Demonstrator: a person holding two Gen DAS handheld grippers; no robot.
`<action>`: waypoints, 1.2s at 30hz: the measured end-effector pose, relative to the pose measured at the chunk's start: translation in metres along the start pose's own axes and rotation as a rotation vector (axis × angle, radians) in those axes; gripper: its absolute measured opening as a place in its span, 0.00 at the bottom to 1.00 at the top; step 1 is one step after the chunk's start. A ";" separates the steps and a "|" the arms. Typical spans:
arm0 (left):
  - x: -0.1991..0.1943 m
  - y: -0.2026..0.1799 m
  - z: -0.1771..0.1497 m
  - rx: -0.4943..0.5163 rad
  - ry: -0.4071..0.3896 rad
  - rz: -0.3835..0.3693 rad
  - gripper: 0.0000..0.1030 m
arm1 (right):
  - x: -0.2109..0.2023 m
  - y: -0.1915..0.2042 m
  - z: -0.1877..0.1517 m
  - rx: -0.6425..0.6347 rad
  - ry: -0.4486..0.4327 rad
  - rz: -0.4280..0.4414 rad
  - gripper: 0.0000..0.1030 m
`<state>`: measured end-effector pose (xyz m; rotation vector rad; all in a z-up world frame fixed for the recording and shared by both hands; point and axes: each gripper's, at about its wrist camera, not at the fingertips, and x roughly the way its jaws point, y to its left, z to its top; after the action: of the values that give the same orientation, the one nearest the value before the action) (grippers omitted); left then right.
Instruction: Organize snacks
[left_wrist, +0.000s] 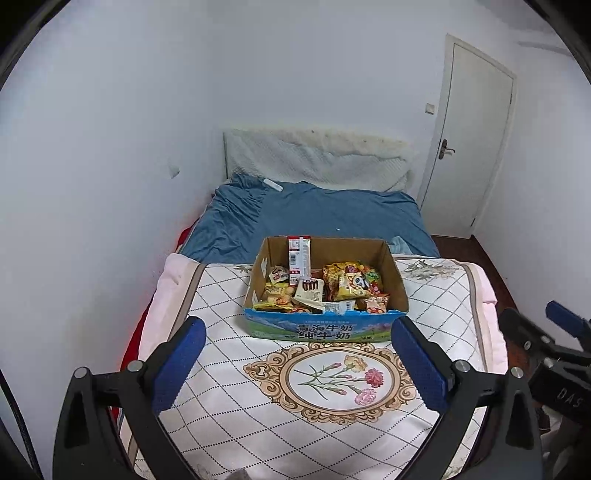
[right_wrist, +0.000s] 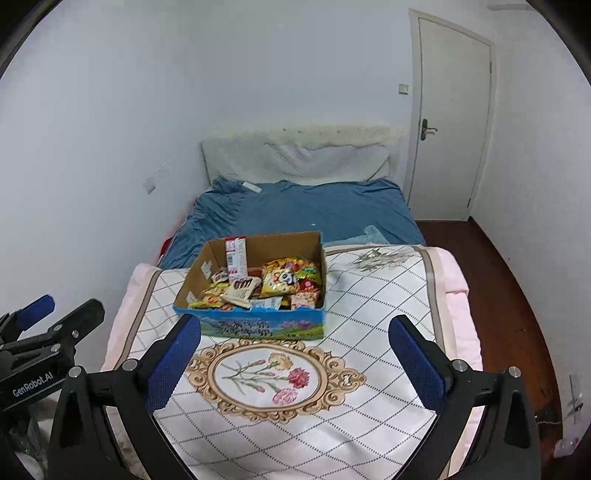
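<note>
Snacks, perhaps 10 bright packets, heaped in box; left gripper, right gripper spread apart.

Both grippers — fingers spread, empty.

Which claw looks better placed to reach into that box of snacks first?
Probably the left claw: the snack box lies straight ahead between its open fingers. For the right claw, also open, the box sits off toward its left. Neither holds anything.

Blue-fronted brown carton, white diamond-check floral quilt, blue sheet
</note>
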<state>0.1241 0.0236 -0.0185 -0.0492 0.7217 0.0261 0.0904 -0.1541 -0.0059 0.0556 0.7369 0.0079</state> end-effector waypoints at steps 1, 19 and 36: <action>0.003 0.000 0.000 0.002 0.004 0.006 1.00 | 0.003 -0.001 0.001 0.004 0.000 -0.004 1.00; 0.029 -0.005 0.012 0.022 -0.008 0.048 1.00 | 0.028 -0.005 0.014 -0.002 -0.006 -0.046 1.00; 0.028 -0.005 0.015 0.031 -0.024 0.041 1.00 | 0.025 -0.007 0.015 0.000 -0.015 -0.050 1.00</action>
<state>0.1551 0.0197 -0.0254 -0.0045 0.6990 0.0543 0.1190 -0.1613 -0.0125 0.0367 0.7236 -0.0400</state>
